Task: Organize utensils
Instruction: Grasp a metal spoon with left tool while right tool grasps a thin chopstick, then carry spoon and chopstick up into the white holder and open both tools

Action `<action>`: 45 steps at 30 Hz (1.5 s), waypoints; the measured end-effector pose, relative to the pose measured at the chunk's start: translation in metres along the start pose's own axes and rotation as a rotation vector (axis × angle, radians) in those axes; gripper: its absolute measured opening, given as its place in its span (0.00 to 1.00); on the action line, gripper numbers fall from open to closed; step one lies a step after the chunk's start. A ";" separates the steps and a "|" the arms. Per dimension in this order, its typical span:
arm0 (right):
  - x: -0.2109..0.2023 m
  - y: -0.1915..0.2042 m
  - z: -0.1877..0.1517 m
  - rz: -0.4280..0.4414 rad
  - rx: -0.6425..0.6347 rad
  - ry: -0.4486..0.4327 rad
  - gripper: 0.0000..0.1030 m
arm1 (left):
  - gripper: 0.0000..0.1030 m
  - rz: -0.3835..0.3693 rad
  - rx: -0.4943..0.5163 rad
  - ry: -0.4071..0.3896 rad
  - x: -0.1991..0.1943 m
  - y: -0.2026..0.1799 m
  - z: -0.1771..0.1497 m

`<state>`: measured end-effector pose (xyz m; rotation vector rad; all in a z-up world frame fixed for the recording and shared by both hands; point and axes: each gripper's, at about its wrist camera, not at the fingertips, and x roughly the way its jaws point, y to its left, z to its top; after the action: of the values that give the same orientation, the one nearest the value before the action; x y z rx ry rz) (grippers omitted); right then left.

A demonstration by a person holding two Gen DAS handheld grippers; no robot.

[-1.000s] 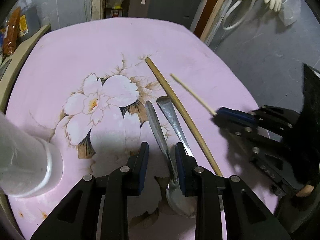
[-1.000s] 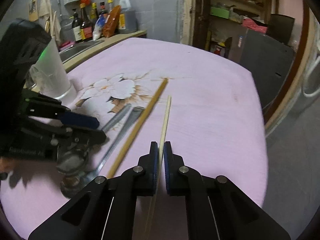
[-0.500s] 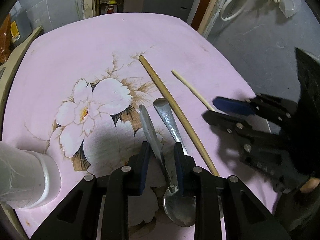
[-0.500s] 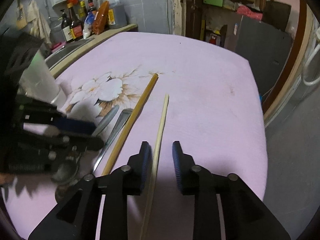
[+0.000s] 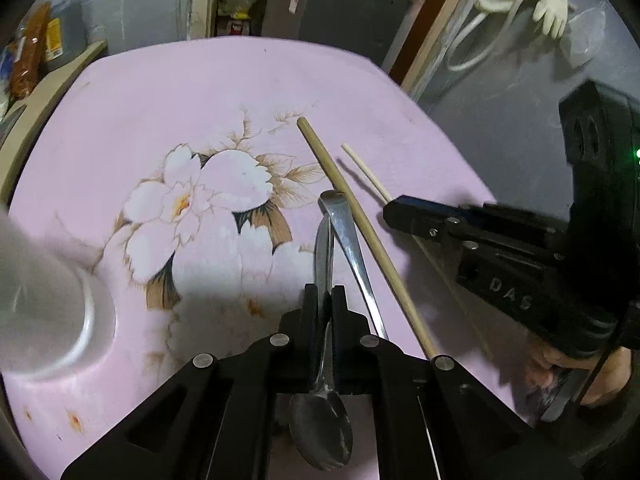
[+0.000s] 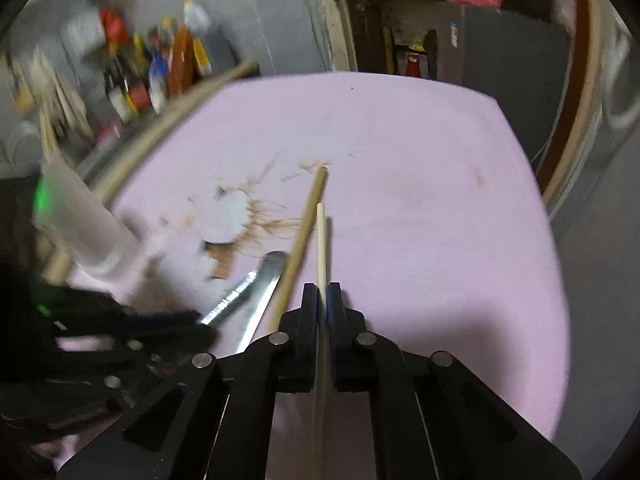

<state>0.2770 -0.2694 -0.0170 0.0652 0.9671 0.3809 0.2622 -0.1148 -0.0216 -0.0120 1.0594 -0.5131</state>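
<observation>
My left gripper (image 5: 324, 300) is shut on a metal spoon (image 5: 322, 416), its bowl toward the camera and its handle pointing away over the pink floral table (image 5: 160, 120). A second metal spoon (image 5: 352, 248) lies just right of it, beside a thick tan chopstick (image 5: 360, 224). My right gripper (image 6: 322, 300) is shut on a thin pale chopstick (image 6: 321, 240), which points forward above the table; it also shows in the left wrist view (image 5: 366, 170). The right gripper (image 5: 404, 210) sits to the right of the spoons.
A translucent white cup (image 5: 44, 308) stands at the left of the table, also in the right wrist view (image 6: 84, 228). A counter with bottles (image 6: 160, 68) lies beyond the left edge. The table's right edge (image 6: 552, 240) drops to a grey floor.
My left gripper closed on the left spoon and lifted it. My right gripper opened briefly, then shut again on the thin chopstick and raised it.
</observation>
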 end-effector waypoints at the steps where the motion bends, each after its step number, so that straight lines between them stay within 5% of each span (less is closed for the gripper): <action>1: -0.006 0.001 -0.006 0.010 0.008 -0.042 0.03 | 0.03 -0.006 -0.007 -0.020 -0.003 0.001 -0.005; 13: -0.081 0.039 -0.054 0.023 -0.039 -0.467 0.03 | 0.00 0.008 -0.018 -0.324 -0.063 -0.001 -0.056; 23: -0.119 0.073 -0.063 0.126 -0.111 -0.754 0.03 | 0.00 0.022 0.001 -0.642 -0.111 -0.013 -0.075; 28: -0.127 0.086 -0.047 0.165 -0.095 -0.835 0.03 | 0.00 0.033 -0.005 -0.770 -0.146 -0.004 -0.074; 36: -0.132 0.127 -0.001 0.328 -0.140 -0.914 0.03 | 0.00 0.027 -0.047 -0.834 -0.193 0.036 -0.054; 45: -0.115 0.178 0.051 0.465 -0.157 -0.975 0.03 | 0.00 0.113 -0.153 -0.949 -0.245 0.105 -0.046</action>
<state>0.2088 -0.1374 0.1422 0.3047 -0.0570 0.7555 0.1720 0.0887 0.1317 -0.3011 0.1628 -0.2612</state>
